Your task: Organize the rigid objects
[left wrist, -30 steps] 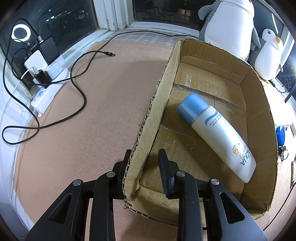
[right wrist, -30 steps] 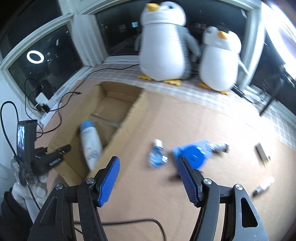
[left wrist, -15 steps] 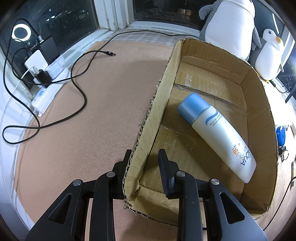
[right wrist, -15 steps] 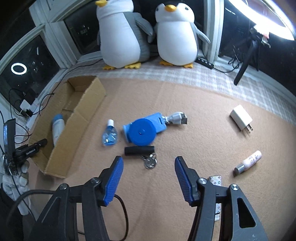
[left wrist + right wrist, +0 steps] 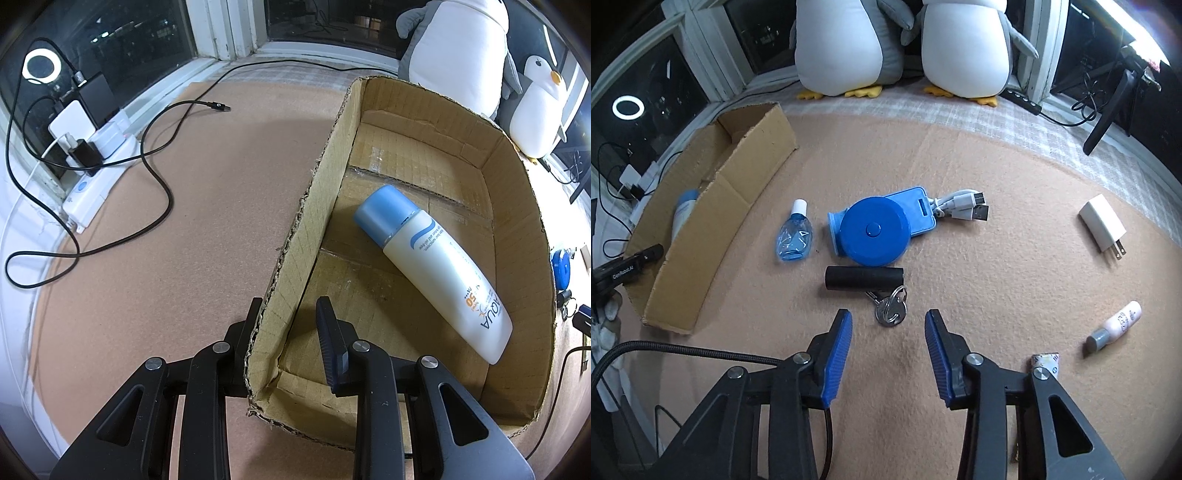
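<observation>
Closing, nothing yet between its jaws, right tool [image 5: 888, 345] just short of keys [image 5: 891, 312] and crosswise black cylinder [image 5: 864, 278]; left tool [image 5: 291, 332] clamping box wall [image 5: 295, 254].

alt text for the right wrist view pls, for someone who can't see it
The right gripper, jaws closing with nothing between them, hangs over a tan mat just short of a key ring attached to a black cylinder. Beyond lie a blue round case, a small blue bottle and, at left, a cardboard box.
</observation>
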Tool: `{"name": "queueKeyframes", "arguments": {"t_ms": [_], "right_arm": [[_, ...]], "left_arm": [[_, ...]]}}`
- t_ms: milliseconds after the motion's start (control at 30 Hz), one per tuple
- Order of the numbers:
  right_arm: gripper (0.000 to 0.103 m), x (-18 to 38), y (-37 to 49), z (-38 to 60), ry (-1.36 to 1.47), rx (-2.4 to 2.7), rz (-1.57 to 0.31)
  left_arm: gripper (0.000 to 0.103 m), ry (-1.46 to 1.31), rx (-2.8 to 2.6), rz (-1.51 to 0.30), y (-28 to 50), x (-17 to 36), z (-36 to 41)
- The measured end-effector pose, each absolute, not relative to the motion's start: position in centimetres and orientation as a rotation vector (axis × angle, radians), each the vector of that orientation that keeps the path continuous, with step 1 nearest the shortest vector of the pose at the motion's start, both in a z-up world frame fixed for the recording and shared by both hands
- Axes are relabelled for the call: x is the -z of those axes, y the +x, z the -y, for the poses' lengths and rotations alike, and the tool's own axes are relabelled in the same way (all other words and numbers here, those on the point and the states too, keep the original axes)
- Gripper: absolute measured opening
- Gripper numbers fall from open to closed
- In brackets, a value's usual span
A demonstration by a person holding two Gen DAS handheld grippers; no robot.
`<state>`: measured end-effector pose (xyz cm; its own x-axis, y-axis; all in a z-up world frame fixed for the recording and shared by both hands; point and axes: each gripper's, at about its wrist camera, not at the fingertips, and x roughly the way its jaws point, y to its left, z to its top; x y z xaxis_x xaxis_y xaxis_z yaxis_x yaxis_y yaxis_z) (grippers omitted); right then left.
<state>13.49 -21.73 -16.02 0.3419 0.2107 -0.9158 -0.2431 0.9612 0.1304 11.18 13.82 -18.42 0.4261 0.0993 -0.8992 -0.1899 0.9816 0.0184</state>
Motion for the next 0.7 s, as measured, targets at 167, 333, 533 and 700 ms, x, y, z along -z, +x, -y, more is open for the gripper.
{"name": "queueKeyframes", "arguments": {"t_ms": [167, 333, 533, 700], "right_arm": [[0.034, 16.5, 14.1, 21.6, -0.036, -0.298, -1.201], [0.031, 16.8, 14.6, 21.3, -0.050, -0.296, -1.214], [0.025, 17.1, 15.1, 21.1, -0.053, -0.290, -1.228], [0.018, 17.3, 15.4, 21.1, -0.056, -0.292, -1.238]], "left_arm": [[0.026, -0.092, -0.184, -1.115, 11.2, 18.4, -13.7], [0.026, -0.092, -0.184, -1.115, 11.2, 18.4, -13.6], [0.026, -0.092, -0.185, -1.115, 11.2, 18.4, -13.6], [0.026, -0.093, -0.185, -1.116, 11.2, 18.4, -13.6]]}}
